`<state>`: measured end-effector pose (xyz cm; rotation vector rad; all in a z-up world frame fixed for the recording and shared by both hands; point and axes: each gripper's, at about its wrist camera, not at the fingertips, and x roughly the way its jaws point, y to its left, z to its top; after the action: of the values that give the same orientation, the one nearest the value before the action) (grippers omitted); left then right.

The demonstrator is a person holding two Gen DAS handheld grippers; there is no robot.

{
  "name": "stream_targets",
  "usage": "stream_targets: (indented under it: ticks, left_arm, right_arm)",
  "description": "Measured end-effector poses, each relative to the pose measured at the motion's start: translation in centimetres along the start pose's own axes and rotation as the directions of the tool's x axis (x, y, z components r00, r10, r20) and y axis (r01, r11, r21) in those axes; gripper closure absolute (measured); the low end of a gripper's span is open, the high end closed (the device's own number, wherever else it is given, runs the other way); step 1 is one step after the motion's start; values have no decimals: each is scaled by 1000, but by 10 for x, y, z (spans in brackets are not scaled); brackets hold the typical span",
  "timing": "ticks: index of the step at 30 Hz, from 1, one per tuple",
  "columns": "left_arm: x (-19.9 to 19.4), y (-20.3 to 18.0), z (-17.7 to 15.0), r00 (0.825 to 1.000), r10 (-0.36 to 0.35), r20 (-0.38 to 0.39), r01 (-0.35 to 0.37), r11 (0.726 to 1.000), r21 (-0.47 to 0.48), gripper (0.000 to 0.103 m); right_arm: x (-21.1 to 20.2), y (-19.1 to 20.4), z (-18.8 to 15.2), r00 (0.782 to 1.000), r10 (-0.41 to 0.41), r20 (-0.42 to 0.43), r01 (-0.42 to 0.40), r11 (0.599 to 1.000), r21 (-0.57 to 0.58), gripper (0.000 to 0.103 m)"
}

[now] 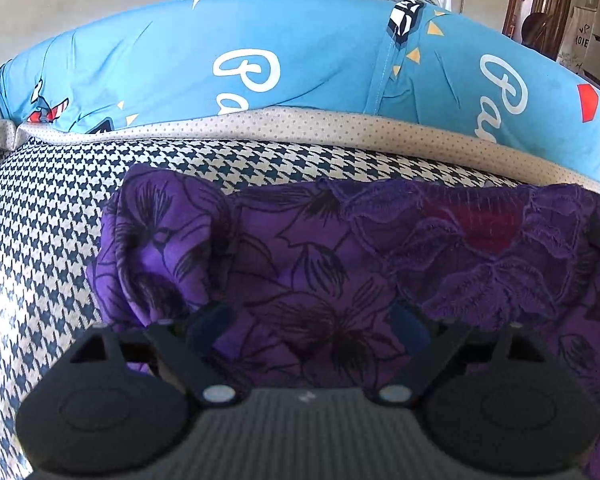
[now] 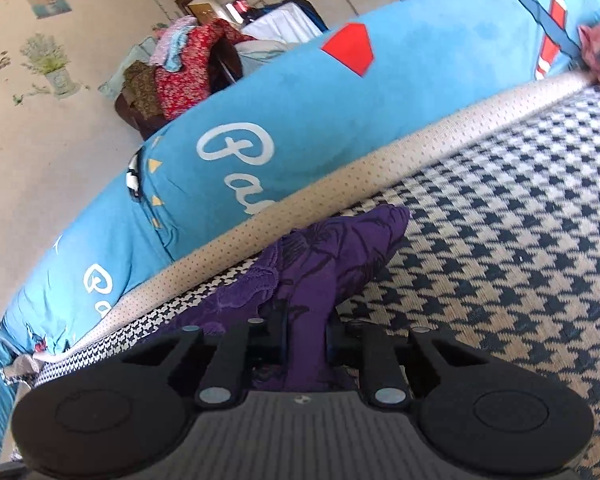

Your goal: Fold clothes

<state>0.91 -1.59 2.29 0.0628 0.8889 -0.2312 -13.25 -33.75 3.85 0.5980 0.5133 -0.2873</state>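
Right wrist: right gripper [image 2: 306, 336] pinches purple garment [image 2: 340, 248] on houndstooth bed [image 2: 500, 240].

Black left gripper [image 1: 306, 330], right gripper [image 2: 306, 330]: ribbed grey bodies, round silver rivets.

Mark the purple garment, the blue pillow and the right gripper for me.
purple garment [image 1: 308, 264], left wrist view, on its printed middle.
blue pillow [image 1: 172, 52], left wrist view, on plain blue fabric.
right gripper [image 2: 306, 340], right wrist view, between fingertips.

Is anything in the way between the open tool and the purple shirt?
Nothing visible is. The left tool is open right over the purple shirt, and the right tool is already shut on it.
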Motion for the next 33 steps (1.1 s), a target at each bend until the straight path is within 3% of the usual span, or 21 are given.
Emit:
stream_targets:
  ticks: [4,7,10,13,18,22,24,28,31,33]
  left_arm:
    - [-5,11,6,1000,14,20,-13,999,-50,12]
    - [-15,25,13,996,53,67,-46,994,-96,9]
    - [-27,44,22,989,85,121,-65,985,-159,7]
    - [-40,63,29,984,74,161,-37,974,-225,7]
    - [-54,72,30,972,31,235,30,967,-252,7]
    - [-52,60,29,970,-79,231,126,973,-195,7]
    - [-47,51,27,974,-100,204,135,976,-169,7]
    - [-31,35,21,988,-73,139,91,988,-128,6]
    - [-21,32,17,995,-20,94,31,993,-118,6]
    - [-14,33,15,998,4,69,5,992,-127,6]
  right_arm:
    - [-15,40,-6,996,60,73,-45,979,-199,88]
    - [-25,73,-17,988,127,92,-87,931,-355,88]
    - [-32,107,-43,981,183,63,-124,844,-522,88]
    - [-30,132,-75,977,213,-7,-168,752,-637,88]
    - [-16,153,-120,975,179,-133,-217,625,-750,88]
    - [-13,154,-136,968,161,-194,-252,575,-779,83]
    - [-11,155,-143,963,150,-224,-270,549,-791,79]
    - [-26,152,-124,948,204,-243,-316,571,-758,66]
    - [-39,145,-111,955,216,-202,-291,570,-768,56]
    - [-42,138,-102,961,211,-179,-271,584,-765,56]
